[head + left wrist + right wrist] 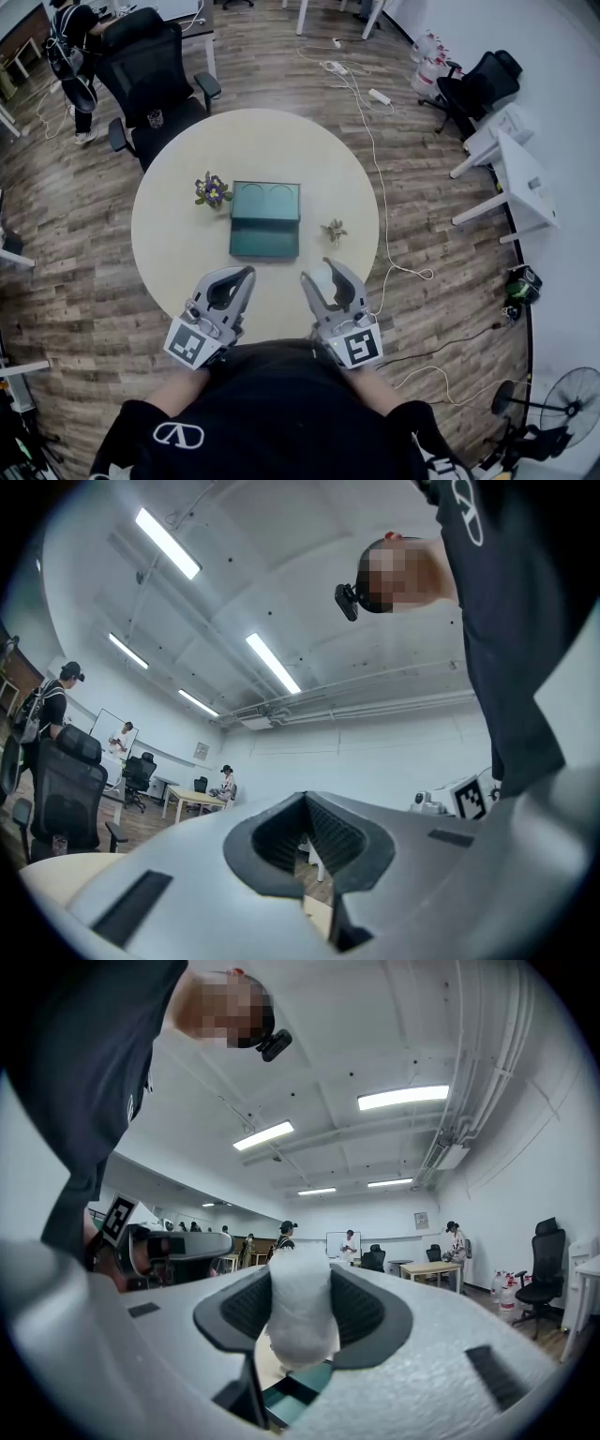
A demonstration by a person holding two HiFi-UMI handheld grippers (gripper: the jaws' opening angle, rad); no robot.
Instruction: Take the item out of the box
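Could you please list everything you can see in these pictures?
Table: one, beige, round, centre.
Box: one, green, open, mid-table.
Flower ornament: one, purple, left of box.
Small plant: one, pale green, right of box.
Office chairs: two, black, beyond table and far right.
Fan: one, black, bottom right floor.
Bystander: one, dark clothes, top left.
White item: one, white, in right gripper.
Left gripper: one, grey, shut, empty.
Right gripper: one, grey, shut on white item.
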